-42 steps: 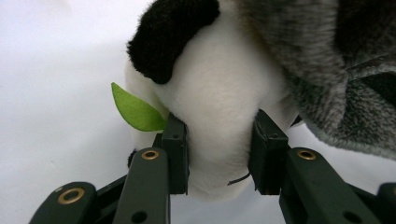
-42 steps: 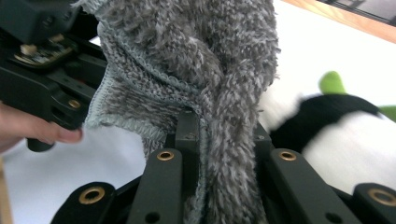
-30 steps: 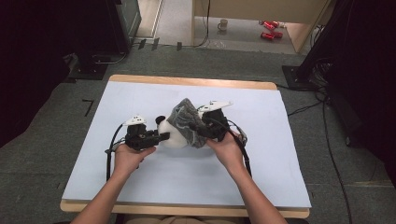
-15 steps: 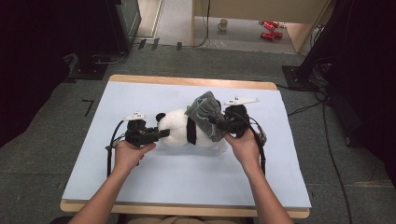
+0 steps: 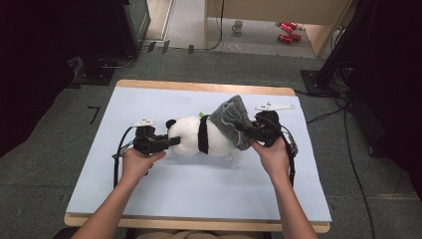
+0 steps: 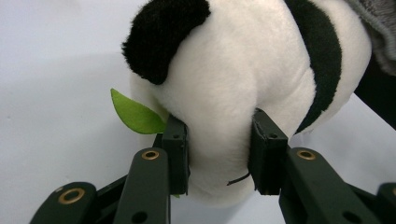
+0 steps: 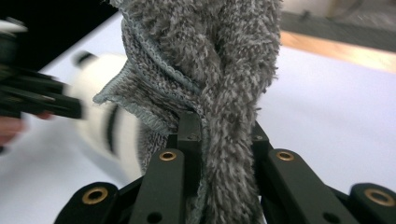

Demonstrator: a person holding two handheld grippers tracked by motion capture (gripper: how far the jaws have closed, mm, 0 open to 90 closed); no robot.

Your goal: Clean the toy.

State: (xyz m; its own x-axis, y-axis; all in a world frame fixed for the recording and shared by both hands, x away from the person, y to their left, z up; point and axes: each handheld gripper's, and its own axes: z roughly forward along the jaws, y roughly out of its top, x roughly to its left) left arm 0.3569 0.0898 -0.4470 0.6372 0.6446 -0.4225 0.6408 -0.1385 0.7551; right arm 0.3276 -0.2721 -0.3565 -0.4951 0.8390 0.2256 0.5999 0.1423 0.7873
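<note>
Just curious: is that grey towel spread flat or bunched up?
Bunched up: the grey towel stands gathered in folds, pinched by the right gripper, over the plush panda.

Lit evenly from overhead on the pale worktop point(image 5: 199, 199), dim and near black on both flanks of the high view. Soft short shadows beside the panda toy point(image 5: 191, 137). Sharp between the left jaws, fur crisp, no glare. Sharp on the grey cloth point(image 7: 224, 93) between the right jaws; smeared with motion blur beyond them, toy and far gripper point(image 7: 32, 100) indistinct.

A pale blue table point(image 5: 199, 194) — plush panda point(image 5: 191, 135) lying on it.
</note>
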